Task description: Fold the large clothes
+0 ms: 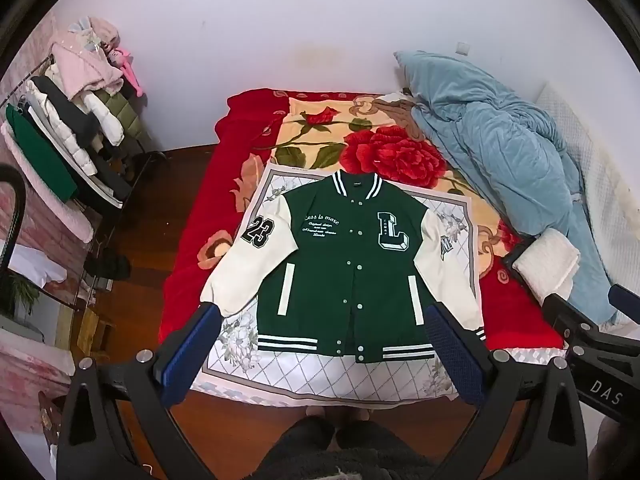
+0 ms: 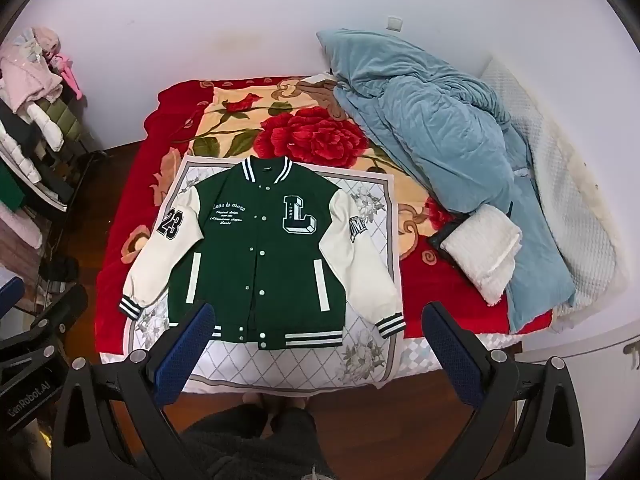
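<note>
A green varsity jacket (image 1: 352, 264) with white sleeves lies flat, face up and snapped shut, on a white patterned cloth (image 1: 304, 368) on the bed; it also shows in the right wrist view (image 2: 260, 256). Both sleeves are spread out to the sides. My left gripper (image 1: 320, 316) is open and empty, held above the jacket's hem. My right gripper (image 2: 316, 316) is open and empty, above the near bed edge; its body shows at the right of the left wrist view (image 1: 592, 344).
A red rose blanket (image 1: 376, 148) covers the bed. A blue quilt (image 2: 440, 128) and a folded white towel (image 2: 484, 252) lie on the right. A loaded clothes rack (image 1: 72, 136) stands at the left. Wooden floor (image 1: 144, 216) lies between rack and bed.
</note>
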### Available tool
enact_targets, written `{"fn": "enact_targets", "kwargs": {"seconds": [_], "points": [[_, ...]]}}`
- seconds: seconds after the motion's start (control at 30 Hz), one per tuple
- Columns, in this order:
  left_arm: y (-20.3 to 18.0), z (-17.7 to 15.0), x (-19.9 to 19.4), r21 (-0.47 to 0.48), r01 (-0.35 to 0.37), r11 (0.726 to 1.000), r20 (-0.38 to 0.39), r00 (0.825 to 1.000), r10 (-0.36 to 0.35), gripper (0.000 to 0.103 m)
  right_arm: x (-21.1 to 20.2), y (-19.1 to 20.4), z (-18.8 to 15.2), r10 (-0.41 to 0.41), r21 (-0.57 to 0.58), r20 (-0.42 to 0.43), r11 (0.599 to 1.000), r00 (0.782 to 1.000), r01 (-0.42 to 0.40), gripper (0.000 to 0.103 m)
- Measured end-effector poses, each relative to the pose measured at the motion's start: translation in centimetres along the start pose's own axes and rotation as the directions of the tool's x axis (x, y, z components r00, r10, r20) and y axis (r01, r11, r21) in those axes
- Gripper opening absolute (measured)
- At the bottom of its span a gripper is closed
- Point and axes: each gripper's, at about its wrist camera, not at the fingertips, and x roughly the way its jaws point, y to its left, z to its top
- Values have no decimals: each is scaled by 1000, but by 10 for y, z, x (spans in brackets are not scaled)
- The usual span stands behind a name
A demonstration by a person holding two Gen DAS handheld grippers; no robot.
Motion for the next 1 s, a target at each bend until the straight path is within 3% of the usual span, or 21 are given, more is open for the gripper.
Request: {"fn": "enact_targets", "kwargs": {"seconds": [0.7, 1.0], "points": [[-1, -19, -2, -5, 16, 1000, -1, 1000, -16, 103, -1, -3, -3, -2, -2, -4, 1000, 1000, 2, 103], [-8, -13, -3, -4, 8, 1000, -4, 1000, -8, 103, -2, -4, -7, 10, 1, -1, 1000, 1000, -10, 103]]}}
